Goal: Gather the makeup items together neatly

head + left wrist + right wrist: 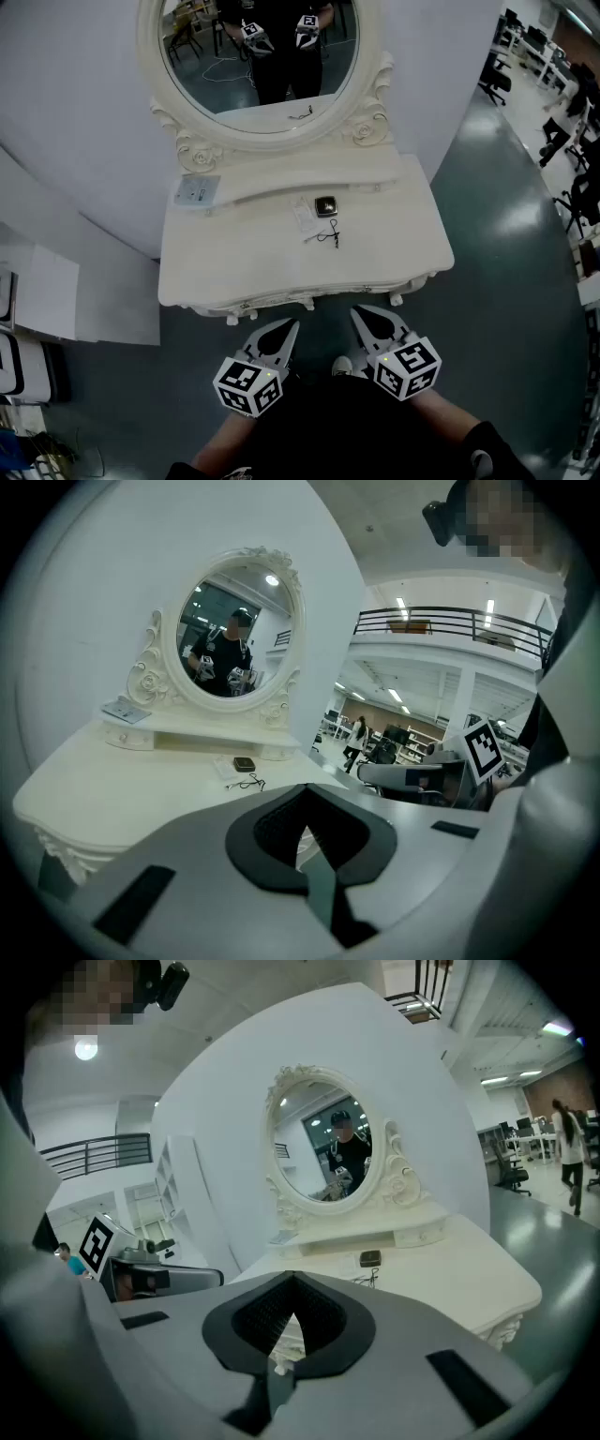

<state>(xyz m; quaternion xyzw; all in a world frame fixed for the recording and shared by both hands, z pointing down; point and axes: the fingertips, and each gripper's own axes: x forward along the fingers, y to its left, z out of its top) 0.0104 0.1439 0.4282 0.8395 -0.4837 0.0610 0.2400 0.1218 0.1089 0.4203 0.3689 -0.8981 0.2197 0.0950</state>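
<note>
A small black square compact [325,206] lies on the white vanity table [216,272], right of centre near the raised back shelf. Beside it are a white packet [305,220] and a thin black wiry item [328,236]. A pale blue-grey packet [197,190] rests on the shelf at the left. My left gripper [287,327] and right gripper [362,316] hang side by side in front of the table's front edge, both shut and holding nothing. The compact [244,763] shows far beyond my left gripper [305,789], and the compact [370,1259] far beyond my right gripper [292,1277].
An oval mirror [258,56] in a carved white frame stands at the back of the table against a white curved wall. Grey floor surrounds the table. Office chairs and desks [553,84] stand far to the right.
</note>
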